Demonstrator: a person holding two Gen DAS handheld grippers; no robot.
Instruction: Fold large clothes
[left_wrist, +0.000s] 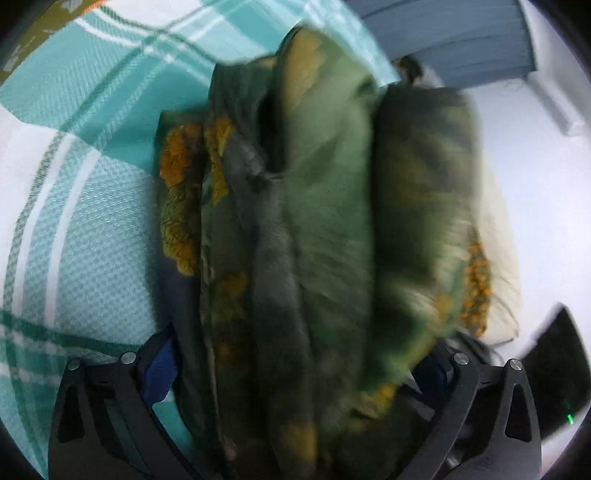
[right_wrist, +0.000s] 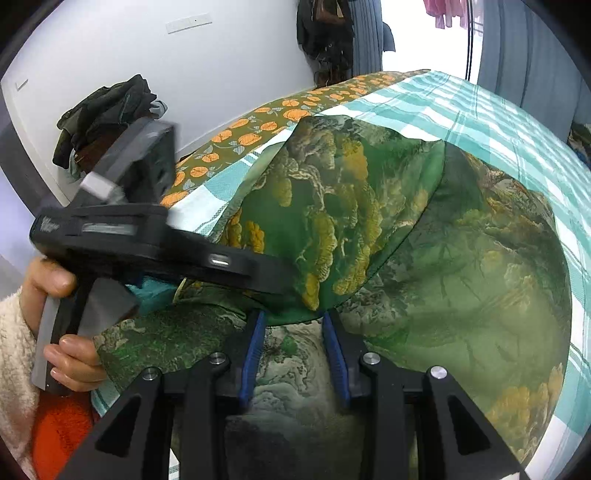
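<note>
Across the centre of the right wrist view, the green printed garment (right_wrist: 424, 236) lay spread on the teal checked bedcover (right_wrist: 491, 110), its long axis running from lower left to upper right of the frame. The right gripper (right_wrist: 293, 325) sat at the near hem with its blue pads apart; cloth lay under and between them, but whether they pinched any of it could not be told. From the left of that frame the left gripper (right_wrist: 269, 284) reached in, the person's hand (right_wrist: 55, 317) around its handle, lifting a corner of the garment so that it draped over the lower layer. The left wrist view was blurred, yet bunched folds (left_wrist: 314, 229) filled the space between that gripper's fingers, so it seemed clenched on the fabric. Judging by this, the left side was the nearer to carry the flap across toward the upper right.
</note>
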